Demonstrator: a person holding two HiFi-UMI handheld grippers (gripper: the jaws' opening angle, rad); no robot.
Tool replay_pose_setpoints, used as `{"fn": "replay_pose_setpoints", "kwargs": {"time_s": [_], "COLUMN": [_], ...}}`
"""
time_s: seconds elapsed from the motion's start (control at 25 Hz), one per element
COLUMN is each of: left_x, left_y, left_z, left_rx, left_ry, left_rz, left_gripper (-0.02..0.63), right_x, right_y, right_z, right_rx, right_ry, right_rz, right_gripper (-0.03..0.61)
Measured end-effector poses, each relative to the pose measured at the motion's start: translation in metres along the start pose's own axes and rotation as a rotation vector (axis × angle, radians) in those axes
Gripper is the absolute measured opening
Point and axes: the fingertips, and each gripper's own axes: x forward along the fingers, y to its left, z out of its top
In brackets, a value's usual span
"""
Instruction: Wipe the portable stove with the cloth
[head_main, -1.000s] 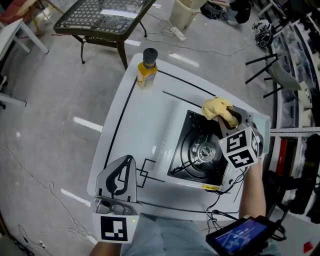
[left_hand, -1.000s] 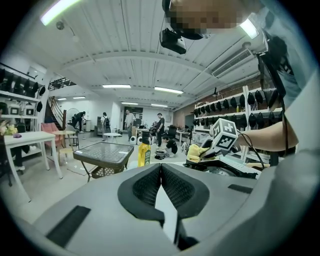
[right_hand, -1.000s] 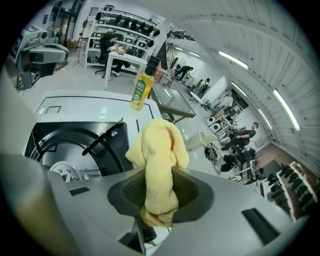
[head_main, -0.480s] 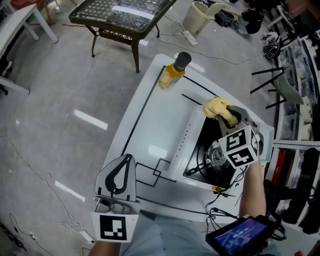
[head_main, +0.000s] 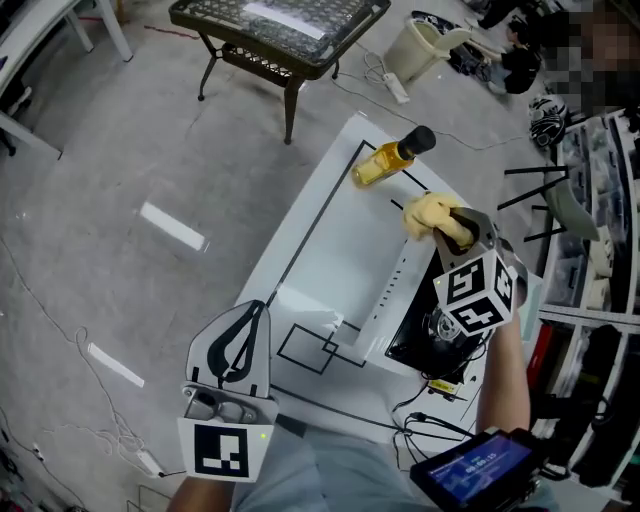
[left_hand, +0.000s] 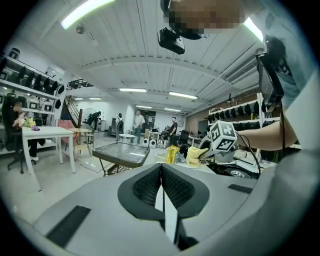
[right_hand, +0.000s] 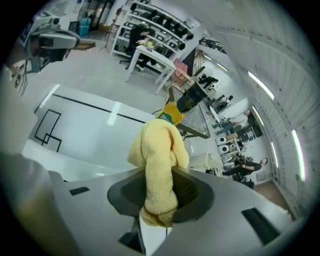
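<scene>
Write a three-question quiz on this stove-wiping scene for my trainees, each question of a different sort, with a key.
1. True or false: the left claw is shut and empty.
2. What does the right claw grip? A. a sponge B. a yellow cloth C. a brush
3. Fill the gap: beyond the portable stove, at the white table's far end, is a ____ with a dark cap.
Key: 1 true; 2 B; 3 bottle.
</scene>
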Motion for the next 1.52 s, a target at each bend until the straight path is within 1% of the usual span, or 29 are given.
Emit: {"fn": "replay_pose_setpoints", "kwargs": {"time_s": [0.16,0.4,0.48,0.6,0.72,0.84,1.12,1.52], "left_x": [-0.008,-0.019,-0.021,-0.021,-0.021,-0.021,-0.032,-0.059], "left_y": [0.024,0.051,0.061,0.073,0.078,0.075,0.060,0.054], "left_z": [0.002,-0.004,-0.009,-0.014,-0.015,-0.012,-0.012,-0.014], "left_rx": [-0.007,-0.040,-0.048,-0.060,-0.064,-0.061,-0.045,-0.031], "left_ry": [-0.013,0.009,0.010,0.010,0.009,-0.001,-0.002,-0.027], "left_rz": [0.023,0.063,0.074,0.088,0.088,0.077,0.046,0.008], "left_gripper": [0.018,0.018,0.018,0.018,0.018,0.018,0.018,0.018], "right_x": [0.007,0.024,0.030,0.032,0.026,0.018,0.000,-0.027], "right_y": [0.005,0.010,0.018,0.033,0.043,0.052,0.078,0.123], "right_z": [0.015,0.017,0.016,0.010,0.008,0.009,0.012,0.018], "right_rx": [-0.178,-0.415,-0.493,-0.563,-0.561,-0.555,-0.546,-0.527], "right_ry": [0.044,0.170,0.196,0.216,0.222,0.214,0.179,0.156], "right_rz": [0.001,0.024,0.059,0.157,0.232,0.267,0.295,0.328], "right_gripper": [0.124,0.124,0.124,0.124,0.124,0.124,0.124,0.124]}}
